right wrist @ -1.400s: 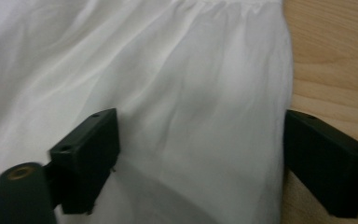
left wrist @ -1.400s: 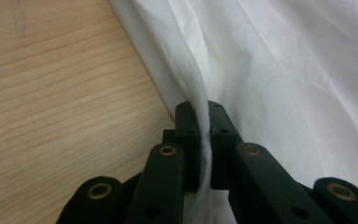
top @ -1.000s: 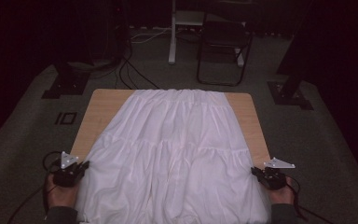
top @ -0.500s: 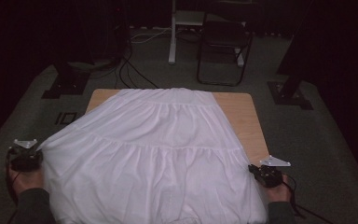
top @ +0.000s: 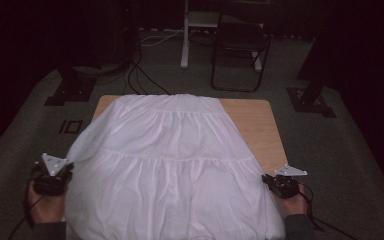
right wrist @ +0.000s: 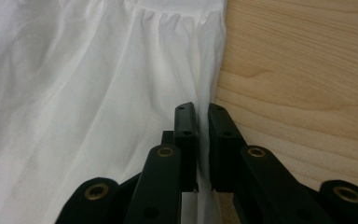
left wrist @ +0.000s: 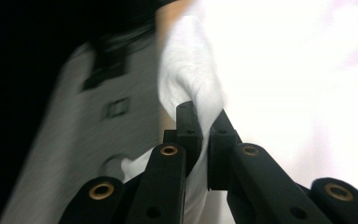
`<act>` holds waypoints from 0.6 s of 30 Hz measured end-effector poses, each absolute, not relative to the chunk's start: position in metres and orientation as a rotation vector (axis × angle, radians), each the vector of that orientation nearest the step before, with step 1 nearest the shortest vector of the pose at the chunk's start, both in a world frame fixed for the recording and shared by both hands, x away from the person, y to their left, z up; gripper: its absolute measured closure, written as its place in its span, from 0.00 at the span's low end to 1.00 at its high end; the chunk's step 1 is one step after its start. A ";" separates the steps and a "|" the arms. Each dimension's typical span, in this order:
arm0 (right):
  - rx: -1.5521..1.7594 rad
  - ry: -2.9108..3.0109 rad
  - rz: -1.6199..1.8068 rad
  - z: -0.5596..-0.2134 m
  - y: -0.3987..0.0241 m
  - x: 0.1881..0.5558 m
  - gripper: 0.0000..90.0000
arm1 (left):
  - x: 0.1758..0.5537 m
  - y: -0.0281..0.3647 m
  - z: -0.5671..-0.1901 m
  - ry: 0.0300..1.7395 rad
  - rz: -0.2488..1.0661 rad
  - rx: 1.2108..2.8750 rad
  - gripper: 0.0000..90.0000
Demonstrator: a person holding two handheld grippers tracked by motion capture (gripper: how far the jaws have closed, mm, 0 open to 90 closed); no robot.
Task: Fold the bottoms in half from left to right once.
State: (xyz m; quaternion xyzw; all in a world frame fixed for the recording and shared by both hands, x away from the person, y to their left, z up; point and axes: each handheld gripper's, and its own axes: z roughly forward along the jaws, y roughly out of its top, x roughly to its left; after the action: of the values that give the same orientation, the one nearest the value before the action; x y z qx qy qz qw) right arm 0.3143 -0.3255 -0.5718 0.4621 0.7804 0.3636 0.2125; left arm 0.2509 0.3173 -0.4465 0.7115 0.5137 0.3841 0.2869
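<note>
White skirt (top: 170,165) on wooden table (top: 257,127), both claws clamping hem.

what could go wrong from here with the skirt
The left gripper pinches just a small bunch of the white skirt near its fingers' tips, so a hard pull might slip it free. The right gripper grips only the thin side edge by the bare wooden table, and its fingers have just been opening, so that edge could drop. With one side raised, the skirt may skew or slide off the near edge.
</note>
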 end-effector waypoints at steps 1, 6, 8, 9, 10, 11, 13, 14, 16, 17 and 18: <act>1.282 2.168 1.010 -0.572 -0.326 0.314 0.93 | 0.249 0.303 -0.443 1.309 1.001 1.938 0.97; 1.283 2.164 1.026 -0.573 -0.327 0.314 0.93 | 0.252 0.225 -0.431 1.001 0.761 2.027 0.97; 1.283 2.163 1.029 -0.573 -0.327 0.314 0.93 | 0.256 0.190 -0.428 0.872 0.658 2.061 0.97; 1.282 2.163 1.028 -0.573 -0.327 0.314 0.93 | 0.259 0.173 -0.427 0.813 0.614 2.074 0.97; 1.282 2.162 1.027 -0.573 -0.327 0.314 0.93 | 0.263 0.155 -0.427 0.761 0.563 2.086 0.97; 1.282 2.163 1.025 -0.573 -0.326 0.314 0.93 | 0.266 0.136 -0.427 0.715 0.503 2.087 0.97; 1.284 2.162 1.026 -0.573 -0.326 0.314 0.93 | 0.268 0.117 -0.427 0.669 0.449 2.084 0.97; 1.285 2.161 1.027 -0.573 -0.326 0.314 0.93 | 0.268 0.117 -0.427 0.669 0.449 2.084 0.97; 1.287 2.159 1.031 -0.573 -0.327 0.314 0.93 | 0.274 0.054 -0.432 0.513 0.289 2.079 0.97; 1.288 2.158 1.032 -0.573 -0.327 0.314 0.93 | 0.277 0.041 -0.437 0.491 0.230 2.076 0.97; 1.286 2.157 1.031 -0.573 -0.327 0.314 0.93 | 0.280 0.031 -0.443 0.475 0.212 2.085 0.97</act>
State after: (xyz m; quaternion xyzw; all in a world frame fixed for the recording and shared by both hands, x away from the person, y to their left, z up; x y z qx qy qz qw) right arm 0.3142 -0.3267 -0.5732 0.4631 0.7765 0.3711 0.2119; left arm 0.2802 0.0314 -0.4427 0.8531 0.1945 0.0869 0.4763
